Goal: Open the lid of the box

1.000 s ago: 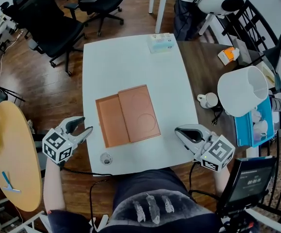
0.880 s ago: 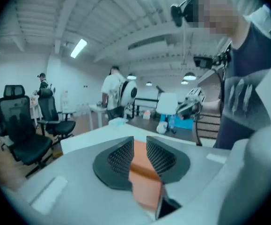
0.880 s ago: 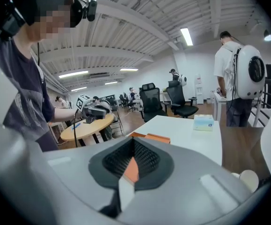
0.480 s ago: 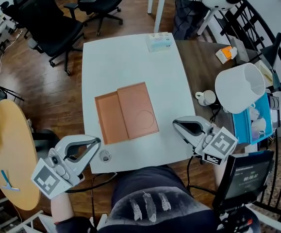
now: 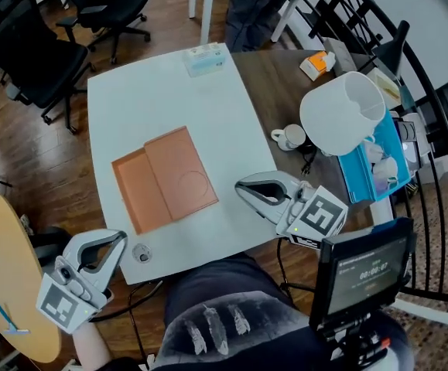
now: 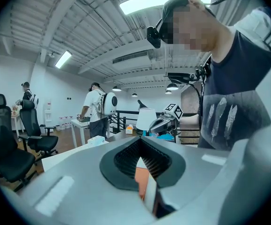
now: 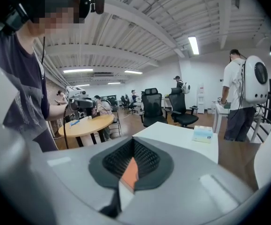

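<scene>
well, the brown box point(image 5: 165, 180) lies flat at middle left of the white bench point(image 5: 154, 99), its two halves side by side. the right claw point(image 5: 237, 185) is pinched together, empty, near the box's right side. the left claw point(image 5: 122, 236), closed on nothing, hangs off the bench's corner at lower left. a tissue pack point(image 5: 206, 59) sits at the top edge. a mug point(image 5: 289, 137) and a white lampshade point(image 5: 343, 114) crowd the right. a round thing point(image 5: 140, 253) is too small to tell.

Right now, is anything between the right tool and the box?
Nothing. In the head view, only a narrow bare strip of the white table separates the right tool from the near edge of the box.
</scene>
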Available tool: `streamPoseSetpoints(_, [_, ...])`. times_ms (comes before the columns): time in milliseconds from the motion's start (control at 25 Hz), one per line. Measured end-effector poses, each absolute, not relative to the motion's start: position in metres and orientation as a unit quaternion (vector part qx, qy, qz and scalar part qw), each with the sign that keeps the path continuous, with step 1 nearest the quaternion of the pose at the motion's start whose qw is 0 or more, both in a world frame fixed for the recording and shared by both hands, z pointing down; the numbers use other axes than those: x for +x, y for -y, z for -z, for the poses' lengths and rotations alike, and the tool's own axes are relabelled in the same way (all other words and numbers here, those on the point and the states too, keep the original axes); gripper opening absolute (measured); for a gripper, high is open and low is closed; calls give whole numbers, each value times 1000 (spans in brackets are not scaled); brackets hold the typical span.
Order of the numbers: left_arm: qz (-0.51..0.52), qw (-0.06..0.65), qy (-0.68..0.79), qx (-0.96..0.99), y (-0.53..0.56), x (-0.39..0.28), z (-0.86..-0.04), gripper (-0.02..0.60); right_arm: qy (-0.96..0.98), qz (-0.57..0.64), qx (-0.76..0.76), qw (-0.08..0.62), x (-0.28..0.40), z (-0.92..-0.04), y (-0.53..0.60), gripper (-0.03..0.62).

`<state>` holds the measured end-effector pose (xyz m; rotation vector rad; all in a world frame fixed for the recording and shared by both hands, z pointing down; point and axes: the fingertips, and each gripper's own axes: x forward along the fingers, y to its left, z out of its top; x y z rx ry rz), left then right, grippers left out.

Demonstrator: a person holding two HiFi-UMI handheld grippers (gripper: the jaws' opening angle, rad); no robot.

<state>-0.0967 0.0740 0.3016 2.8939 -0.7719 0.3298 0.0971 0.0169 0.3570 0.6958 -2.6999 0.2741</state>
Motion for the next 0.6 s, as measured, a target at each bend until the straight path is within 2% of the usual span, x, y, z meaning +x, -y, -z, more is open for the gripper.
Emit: streamPoseSetpoints(600, [-145, 47, 252, 956, -82, -87, -321, 17, 949, -84, 252, 170, 101, -357, -28, 3])
